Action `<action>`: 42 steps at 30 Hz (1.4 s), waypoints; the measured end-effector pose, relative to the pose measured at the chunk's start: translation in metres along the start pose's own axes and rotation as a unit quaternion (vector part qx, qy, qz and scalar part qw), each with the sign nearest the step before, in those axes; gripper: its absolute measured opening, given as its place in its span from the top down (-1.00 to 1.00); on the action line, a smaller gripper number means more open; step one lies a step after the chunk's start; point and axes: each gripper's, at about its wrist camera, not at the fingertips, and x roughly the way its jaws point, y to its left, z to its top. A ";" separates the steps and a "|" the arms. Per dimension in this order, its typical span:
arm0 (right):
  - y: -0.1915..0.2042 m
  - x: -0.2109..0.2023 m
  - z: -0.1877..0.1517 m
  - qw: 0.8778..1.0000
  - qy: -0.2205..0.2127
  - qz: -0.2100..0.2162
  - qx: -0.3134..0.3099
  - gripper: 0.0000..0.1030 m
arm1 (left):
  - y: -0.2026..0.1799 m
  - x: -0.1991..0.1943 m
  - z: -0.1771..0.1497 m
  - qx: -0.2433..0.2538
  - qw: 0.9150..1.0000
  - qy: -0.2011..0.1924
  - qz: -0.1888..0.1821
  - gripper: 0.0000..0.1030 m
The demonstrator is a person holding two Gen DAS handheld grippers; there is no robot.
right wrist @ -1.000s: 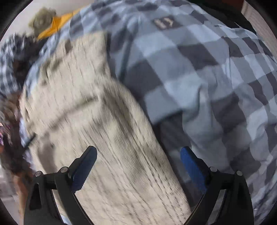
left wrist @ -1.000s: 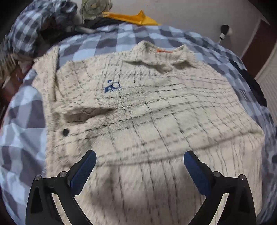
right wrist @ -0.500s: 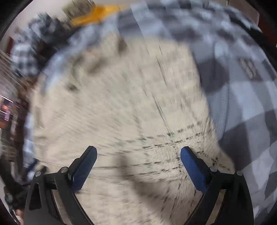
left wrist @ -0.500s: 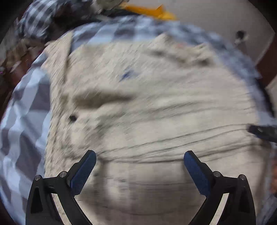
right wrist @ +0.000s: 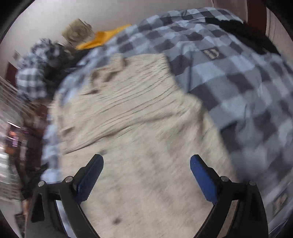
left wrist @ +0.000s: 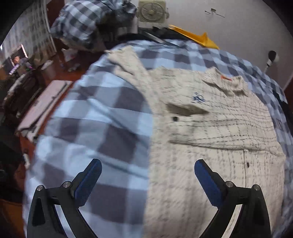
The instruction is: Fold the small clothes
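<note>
Checked bedspread (left wrist: 102,117) underneath; cream shirt (left wrist: 216,128) spread flat, right half of frame. Left tongs (left wrist: 148,180) wide, empty, straddling shirt edge. Right tongs (right wrist: 146,175) wide, empty, above shirt. Recommended: pinch matching hem corners, lift evenly.

Checked bedspread (left wrist: 102,117), fan (left wrist: 151,11), yellow cloth (left wrist: 197,37)

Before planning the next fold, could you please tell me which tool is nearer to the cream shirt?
Right. The right tool hangs open directly over the cream shirt; the left tool straddles its left edge, one finger above the checked blanket.
</note>
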 end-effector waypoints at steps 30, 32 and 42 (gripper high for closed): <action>0.016 0.086 -0.010 0.998 0.023 0.028 -0.044 -0.82 | -0.003 0.209 0.184 -0.055 0.994 0.030 0.086 -0.67; 0.015 0.082 -0.010 0.999 0.015 0.026 -0.043 -0.82 | -0.001 0.204 0.182 -0.043 0.995 0.017 0.091 0.24; 0.023 0.075 -0.013 0.998 0.000 0.012 -0.067 -0.82 | 0.069 0.122 0.156 -0.171 0.982 -0.074 0.010 0.89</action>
